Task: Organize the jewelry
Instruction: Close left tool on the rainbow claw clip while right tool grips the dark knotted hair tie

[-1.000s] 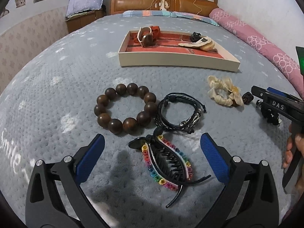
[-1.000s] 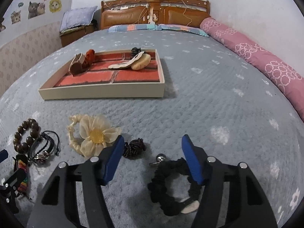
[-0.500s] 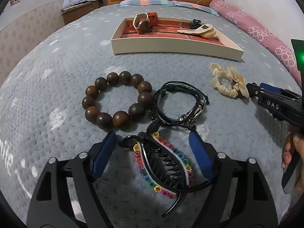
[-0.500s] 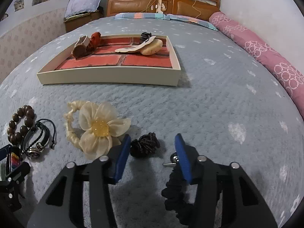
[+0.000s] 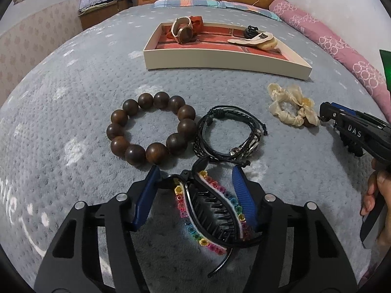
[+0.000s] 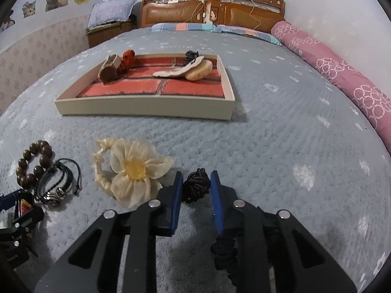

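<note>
Closing L gripper [image 5: 195, 193] around rainbow claw clip [image 5: 212, 210]; R gripper [image 6: 196, 188] closing round dark knotted tie [image 6: 197, 187].

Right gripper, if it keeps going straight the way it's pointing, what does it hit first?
Most likely the small dark knotted hair tie, which already sits between the closing fingers of the right gripper. Past that lies only bedspread, though depth is hard to judge.

left gripper [image 5: 195, 193] closing on hair claw [image 5: 212, 210] | right gripper [image 6: 196, 190] closing on dark scrunchie [image 6: 196, 187]
</note>
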